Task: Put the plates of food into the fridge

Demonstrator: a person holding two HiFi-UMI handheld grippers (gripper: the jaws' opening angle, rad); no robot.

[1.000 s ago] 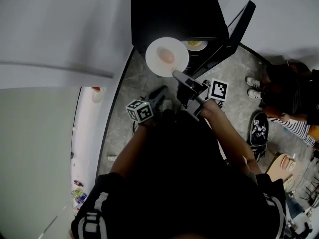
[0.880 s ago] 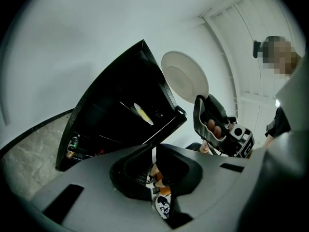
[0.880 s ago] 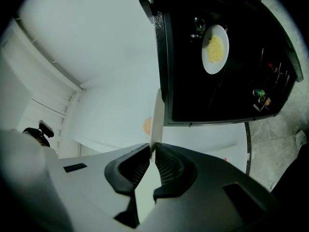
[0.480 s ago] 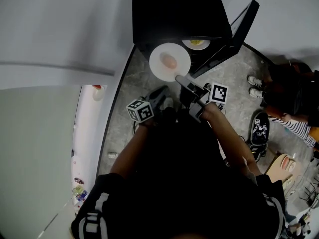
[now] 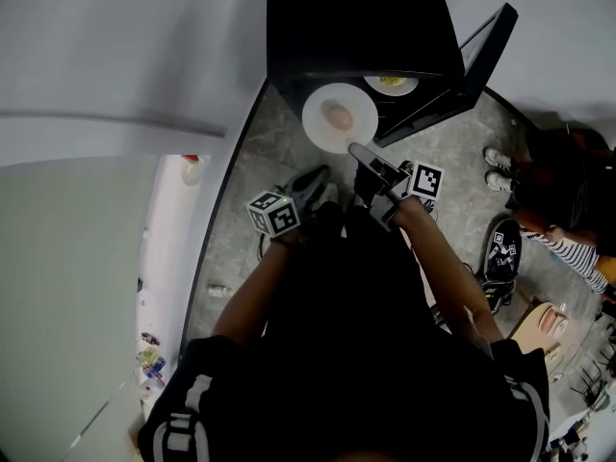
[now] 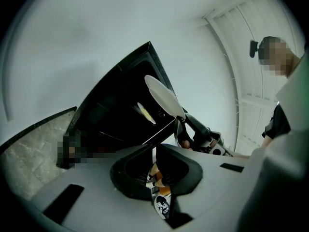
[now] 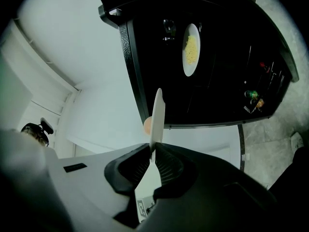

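Since the earlier frames, the white plate point(image 5: 339, 116) had slid right and lower in the head view and looked smaller, nearer the mouth of the black fridge point(image 5: 356, 17) at the top centre of the frame. The right gripper point(image 5: 358, 149) gripped that plate by its near rim; in the right gripper view the jaws pinched the thin edge, and the plate rose from them edge-on at mid-frame. A pinkish piece of food point(image 5: 338, 115) sat at the plate's middle. Inside the fridge, a second plate point(image 5: 390, 83) with yellow food lay on a shelf, just right of and above the held one. The fridge door point(image 5: 481, 41) stood open at the upper right. The left gripper point(image 5: 310, 183) hung lower, left of centre over the speckled floor point(image 5: 241, 210), its jaws drawn to a thin slit with nothing between them.
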